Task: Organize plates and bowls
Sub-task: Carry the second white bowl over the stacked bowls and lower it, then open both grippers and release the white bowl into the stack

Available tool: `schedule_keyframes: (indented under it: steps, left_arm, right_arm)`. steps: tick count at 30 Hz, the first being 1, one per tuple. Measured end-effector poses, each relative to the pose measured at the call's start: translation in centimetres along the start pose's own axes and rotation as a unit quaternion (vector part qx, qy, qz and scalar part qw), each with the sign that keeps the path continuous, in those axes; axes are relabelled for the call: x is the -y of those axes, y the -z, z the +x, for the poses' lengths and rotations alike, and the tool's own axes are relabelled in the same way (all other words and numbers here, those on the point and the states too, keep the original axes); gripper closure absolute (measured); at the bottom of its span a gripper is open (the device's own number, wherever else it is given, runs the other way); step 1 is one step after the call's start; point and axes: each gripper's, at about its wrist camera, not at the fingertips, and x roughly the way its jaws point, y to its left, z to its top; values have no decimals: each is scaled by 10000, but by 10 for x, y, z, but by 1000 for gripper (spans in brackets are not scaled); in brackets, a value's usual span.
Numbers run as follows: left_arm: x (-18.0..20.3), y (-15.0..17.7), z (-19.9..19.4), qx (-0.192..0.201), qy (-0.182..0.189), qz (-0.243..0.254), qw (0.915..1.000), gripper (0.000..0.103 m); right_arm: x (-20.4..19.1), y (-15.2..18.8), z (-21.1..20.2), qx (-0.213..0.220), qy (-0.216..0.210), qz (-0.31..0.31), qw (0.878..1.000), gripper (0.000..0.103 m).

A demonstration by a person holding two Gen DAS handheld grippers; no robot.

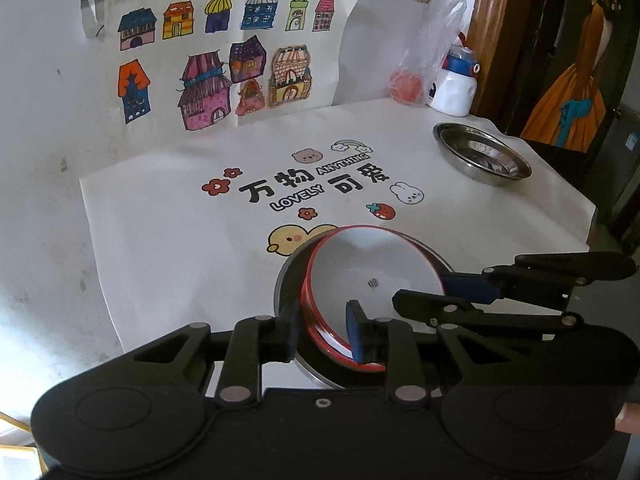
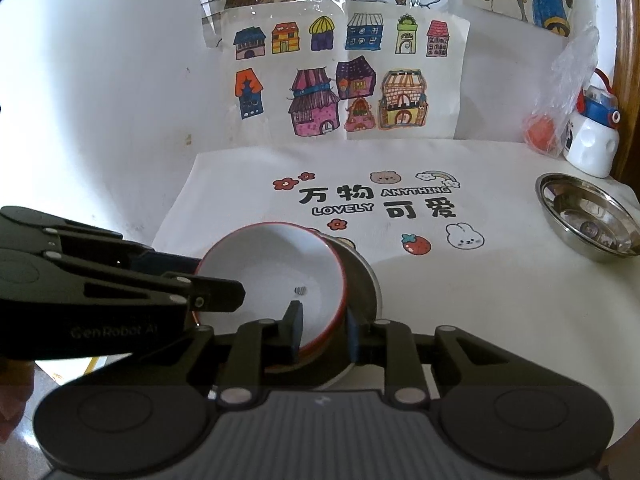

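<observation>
A white bowl with a red rim [image 1: 380, 264] is tilted up over a shallow steel dish [image 1: 289, 280] on the near part of the mat. In the left wrist view my left gripper [image 1: 326, 332] is shut on the bowl's near rim, one pad inside and one outside. My right gripper [image 1: 432, 292] comes in from the right and clamps the bowl's right rim. From the right wrist, my right gripper [image 2: 325, 330] pinches the bowl [image 2: 272, 264] at its near wall, and the left gripper [image 2: 216, 280] holds its left edge. The steel dish [image 2: 366, 280] shows behind and under the bowl.
Nested steel plates [image 1: 480, 156] [image 2: 588, 216] sit at the back right of the printed white mat [image 1: 180, 240]. A white bottle [image 1: 454, 88] and a plastic bag with an orange fruit [image 1: 406, 86] stand in the far right corner. Drawings hang on the wall behind.
</observation>
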Motion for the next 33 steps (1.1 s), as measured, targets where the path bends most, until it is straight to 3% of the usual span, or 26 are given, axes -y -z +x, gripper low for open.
schedule_keyframes:
  steps: [10,13,16,17,21,26,29,33]
  left_arm:
    - [-7,2,-6,47,346,-178,9992,66]
    - [-8,2,-13,86,419,-234,9988,60]
    - [-11,2,-22,188,356,-261,9988,45]
    - [-12,2,-25,228,364,-270,9987,43]
    - [-16,2,-33,294,366,-340,9983,36]
    - [-21,6,-41,390,249,-360,9983,13]
    - [-25,8,-47,507,137,-426,9977,3]
    - [-29,14,-53,638,-73,-475,9968,1]
  right_arm:
    - [2,3,-10,117,-57,71,9999,74]
    - [2,5,-18,220,-119,87,9996,68]
    - [6,8,-29,340,-224,139,9991,57]
    - [8,9,-32,369,-217,147,9990,47]
    - [19,15,-45,467,-324,266,9980,35]
    - [31,26,-62,505,-277,354,9977,12]
    - [40,35,-71,492,-294,453,9973,5]
    - [50,48,-79,517,-238,652,9962,0]
